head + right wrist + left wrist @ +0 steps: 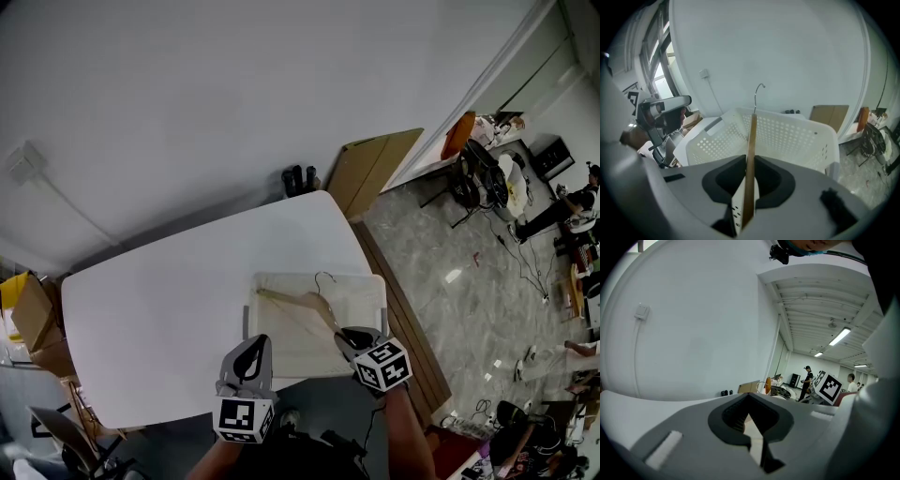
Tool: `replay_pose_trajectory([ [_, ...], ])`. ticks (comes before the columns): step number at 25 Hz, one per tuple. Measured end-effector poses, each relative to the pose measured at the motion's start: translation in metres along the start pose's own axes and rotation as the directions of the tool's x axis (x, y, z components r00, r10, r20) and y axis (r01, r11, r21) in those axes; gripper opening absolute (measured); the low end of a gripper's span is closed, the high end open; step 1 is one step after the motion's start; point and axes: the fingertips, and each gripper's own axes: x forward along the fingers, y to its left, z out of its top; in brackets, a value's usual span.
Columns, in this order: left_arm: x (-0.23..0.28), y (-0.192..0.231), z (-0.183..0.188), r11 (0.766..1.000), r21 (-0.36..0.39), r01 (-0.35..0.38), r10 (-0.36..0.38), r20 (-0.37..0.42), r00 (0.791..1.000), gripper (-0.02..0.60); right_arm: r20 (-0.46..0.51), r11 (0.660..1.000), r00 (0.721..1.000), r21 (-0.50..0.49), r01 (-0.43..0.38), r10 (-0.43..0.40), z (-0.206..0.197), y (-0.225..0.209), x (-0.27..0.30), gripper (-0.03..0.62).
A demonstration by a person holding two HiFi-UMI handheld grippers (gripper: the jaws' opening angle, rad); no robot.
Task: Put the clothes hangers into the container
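A wooden clothes hanger (pixel 305 302) with a metal hook (pixel 323 277) hangs over the white perforated container (pixel 370 281) at the right end of the white table (pixel 159 309). My right gripper (pixel 349 337) is shut on the hanger's near arm; in the right gripper view the hanger (pixel 751 154) runs up between the jaws, its hook (pixel 758 91) above the container's far wall (pixel 797 136). My left gripper (pixel 249 361) is at the container's near left corner, shut, holding nothing. In the left gripper view its jaws (pixel 754 437) meet, with only a thin slit between them.
A flat cardboard sheet (pixel 370 169) leans on the wall beyond the table. Cardboard boxes (pixel 28 319) sit at the far left. To the right are a tiled floor with cables, desks and a seated person (pixel 562 206). Two people (pixel 806 378) stand in the far room.
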Motion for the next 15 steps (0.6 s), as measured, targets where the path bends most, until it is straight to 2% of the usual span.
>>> replay_pose_trajectory([
  [15,0.000,0.002,-0.001,1.000,-0.004,0.002,-0.002,-0.002,1.000,0.008,0.016,0.999,0.999,0.021,0.046,-0.046,0.003,-0.012,-0.004,0.100],
])
